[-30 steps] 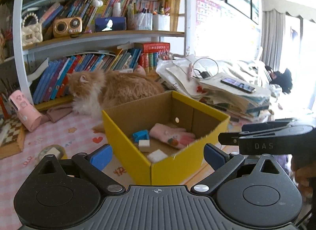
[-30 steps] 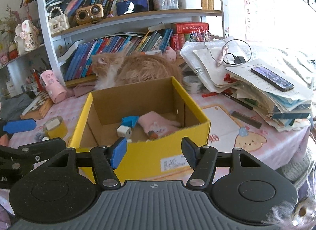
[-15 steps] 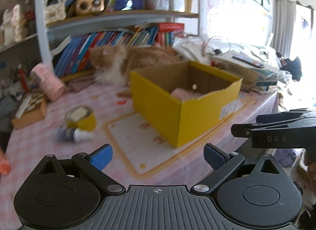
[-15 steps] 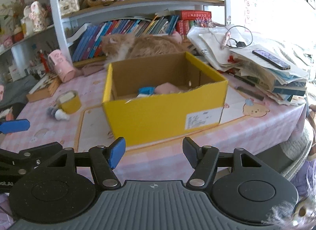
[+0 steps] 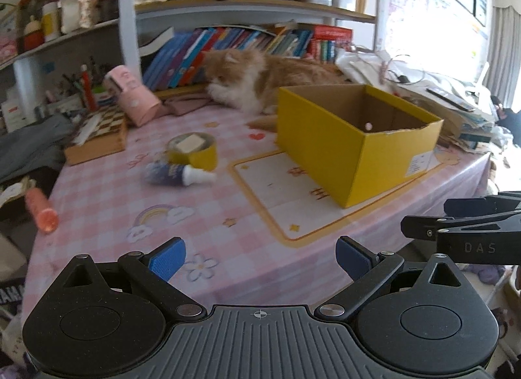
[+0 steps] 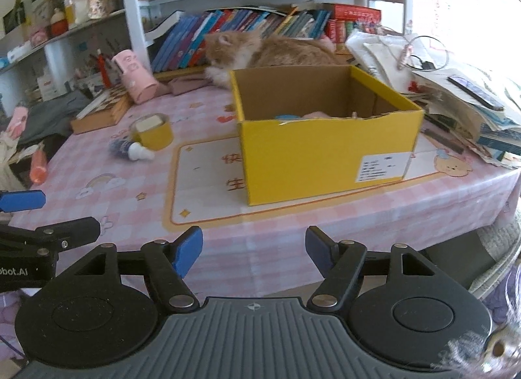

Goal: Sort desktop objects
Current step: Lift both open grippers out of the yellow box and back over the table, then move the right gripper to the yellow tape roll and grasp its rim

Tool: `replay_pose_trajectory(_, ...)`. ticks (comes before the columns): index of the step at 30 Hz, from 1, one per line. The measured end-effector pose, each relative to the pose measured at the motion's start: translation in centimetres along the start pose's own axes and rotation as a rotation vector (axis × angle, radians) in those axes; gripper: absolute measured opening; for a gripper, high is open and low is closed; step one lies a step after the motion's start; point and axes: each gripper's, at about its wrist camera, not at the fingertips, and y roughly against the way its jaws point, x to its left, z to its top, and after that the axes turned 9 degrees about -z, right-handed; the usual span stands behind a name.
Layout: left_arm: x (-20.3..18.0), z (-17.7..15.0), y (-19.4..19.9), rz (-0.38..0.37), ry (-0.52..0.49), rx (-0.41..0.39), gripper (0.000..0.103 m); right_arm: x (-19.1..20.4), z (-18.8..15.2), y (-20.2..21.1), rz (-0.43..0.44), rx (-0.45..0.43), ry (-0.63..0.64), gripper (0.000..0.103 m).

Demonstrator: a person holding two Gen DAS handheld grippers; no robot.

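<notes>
what changed: a second ago both grippers were right up over the yellow box [image 6: 325,147], now they've backed off to the near table edge, so whatever drop happened there looks done and I'd guess it's time for the next item
left gripper [image 5: 260,256]: fingers spread wide, holding nothing, aimed across the pink tablecloth [image 5: 107,203]
right gripper [image 6: 254,252]: also wide apart and empty, facing the box's labelled side
in the box: bits of blue and pink peek over the rim in the right view, can't tell more
still loose: small bottle [image 5: 180,175] lying on its side just beside the yellow tape roll [image 5: 193,151], left of the box
bottle axis: long axis runs roughly left-right, white cap pointing toward the box
bystander: cat [image 6: 260,53] lounging behind the box
</notes>
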Motion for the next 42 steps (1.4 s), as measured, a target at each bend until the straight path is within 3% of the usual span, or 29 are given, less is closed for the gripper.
replay_pose_trajectory(17,4.2,-1.2,1.2,0.112,0.098,0.006,0.1,5.5,0.7,-1.9,0.104,0.036,0.123,0.073)
replay_pose_trajectory(33,6.0,-1.8,2.3,0.151,0.051,0.019,0.1,8.9,0.9,-3.1,0.163,0.052,0.148,0.075)
replay_pose_trajectory(42,7.2,-2.2,2.8,0.17,0.094,0.022,0.1,10.7,1.0,-3.1,0.197,0.058,0.19,0.076)
